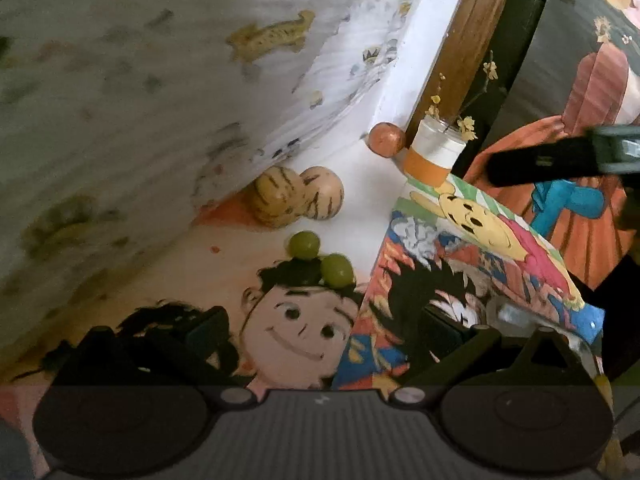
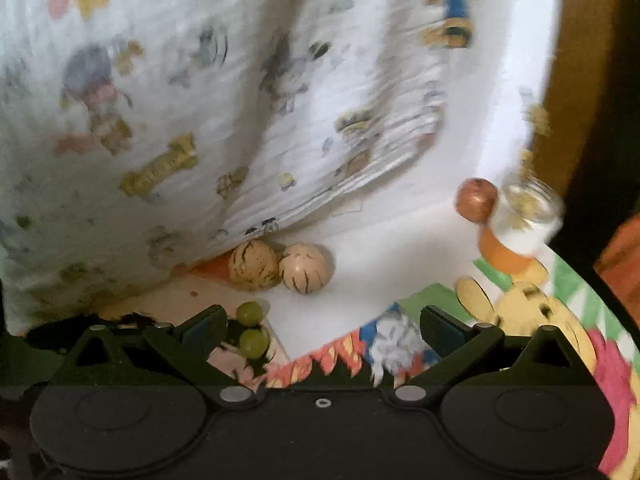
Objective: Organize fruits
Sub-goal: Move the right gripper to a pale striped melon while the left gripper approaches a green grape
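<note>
Five fruits loose on table: two green grapes [image 1: 320,258] near, two striped melons [image 1: 296,200] beyond, against patterned cloth [image 1: 140,100], reddish apple [image 1: 385,139] far right beside jar [image 1: 434,156]. Left gripper [image 1: 324,332] and right gripper [image 2: 324,332] both wide, empty. Judged step: approach, nothing gathered yet. Next: close on nearest grape gently; round, likely to roll.

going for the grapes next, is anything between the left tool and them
Nothing visible does. The left tool is open, and the two green grapes lie straight ahead on bare printed cloth; the striped fruits sit beyond them.
</note>
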Motion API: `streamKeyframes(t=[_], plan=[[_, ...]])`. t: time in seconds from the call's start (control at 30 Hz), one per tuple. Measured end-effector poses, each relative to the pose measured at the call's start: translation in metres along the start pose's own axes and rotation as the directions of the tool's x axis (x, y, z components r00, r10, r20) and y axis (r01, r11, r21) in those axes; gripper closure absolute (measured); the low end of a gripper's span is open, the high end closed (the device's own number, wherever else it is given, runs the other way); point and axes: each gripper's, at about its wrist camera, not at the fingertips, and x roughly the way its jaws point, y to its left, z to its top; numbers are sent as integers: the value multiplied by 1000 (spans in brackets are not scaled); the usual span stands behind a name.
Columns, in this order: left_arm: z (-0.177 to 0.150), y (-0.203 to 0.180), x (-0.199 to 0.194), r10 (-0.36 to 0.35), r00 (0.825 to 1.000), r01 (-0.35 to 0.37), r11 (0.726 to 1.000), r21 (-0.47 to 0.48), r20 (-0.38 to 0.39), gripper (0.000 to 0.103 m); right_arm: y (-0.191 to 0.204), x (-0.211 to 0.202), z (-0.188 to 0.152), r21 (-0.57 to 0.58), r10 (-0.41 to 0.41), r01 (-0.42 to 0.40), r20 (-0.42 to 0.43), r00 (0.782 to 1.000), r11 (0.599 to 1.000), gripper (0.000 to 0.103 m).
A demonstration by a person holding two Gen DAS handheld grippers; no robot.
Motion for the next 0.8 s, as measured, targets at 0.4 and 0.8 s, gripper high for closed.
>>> streamKeyframes(t=[0.4, 0.8], plan=[[4, -3, 40, 10, 1000, -9, 999, -40, 16, 23, 2, 94, 19, -207, 100, -104, -28, 995, 973, 15], [7, -3, 50, -34, 999, 35, 999, -30, 38, 47, 5, 135, 16, -246, 122, -137, -77, 990, 960, 28]])
